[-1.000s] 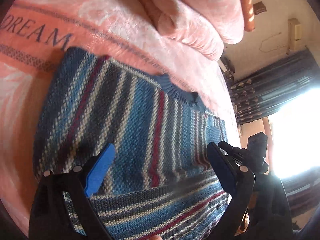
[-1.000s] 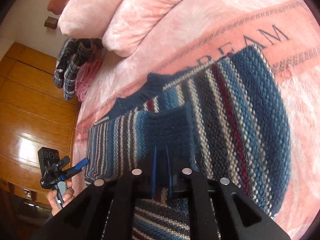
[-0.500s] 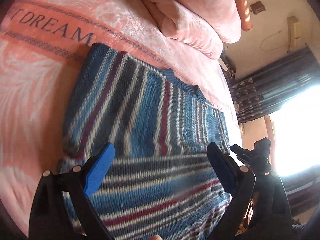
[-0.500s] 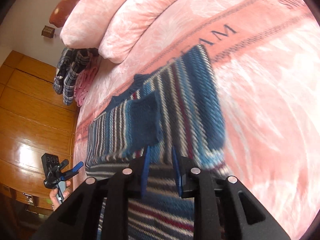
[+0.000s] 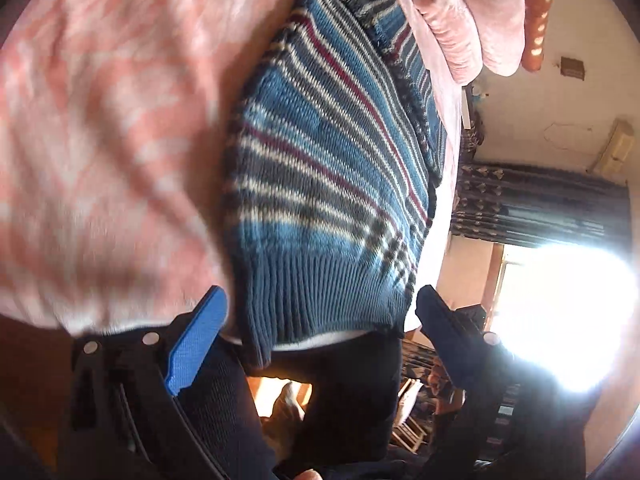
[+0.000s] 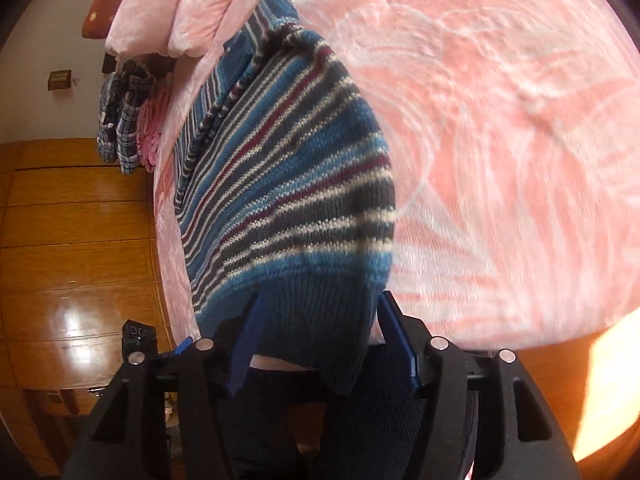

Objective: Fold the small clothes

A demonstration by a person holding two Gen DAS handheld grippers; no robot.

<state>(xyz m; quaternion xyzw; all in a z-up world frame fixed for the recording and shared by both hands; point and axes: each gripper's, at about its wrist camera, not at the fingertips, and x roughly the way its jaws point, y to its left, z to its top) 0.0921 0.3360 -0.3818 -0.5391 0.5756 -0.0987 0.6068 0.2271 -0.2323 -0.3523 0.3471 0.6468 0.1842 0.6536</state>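
Both tongs, left point(image 5: 320, 312) and right point(image 6: 316, 332), gape at the sweater point(image 5: 332, 160) hem; next, probably grip its corners for a fold.

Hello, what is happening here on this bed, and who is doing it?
A person with a two-finger gripper in each hand is folding a striped knitted sweater on a bed with a pink blanket. The sweater lies with its ribbed blue hem at the near edge of the bed. Both grippers are open: the left gripper and the right gripper each sit at the hem with jaws apart, gripping nothing.
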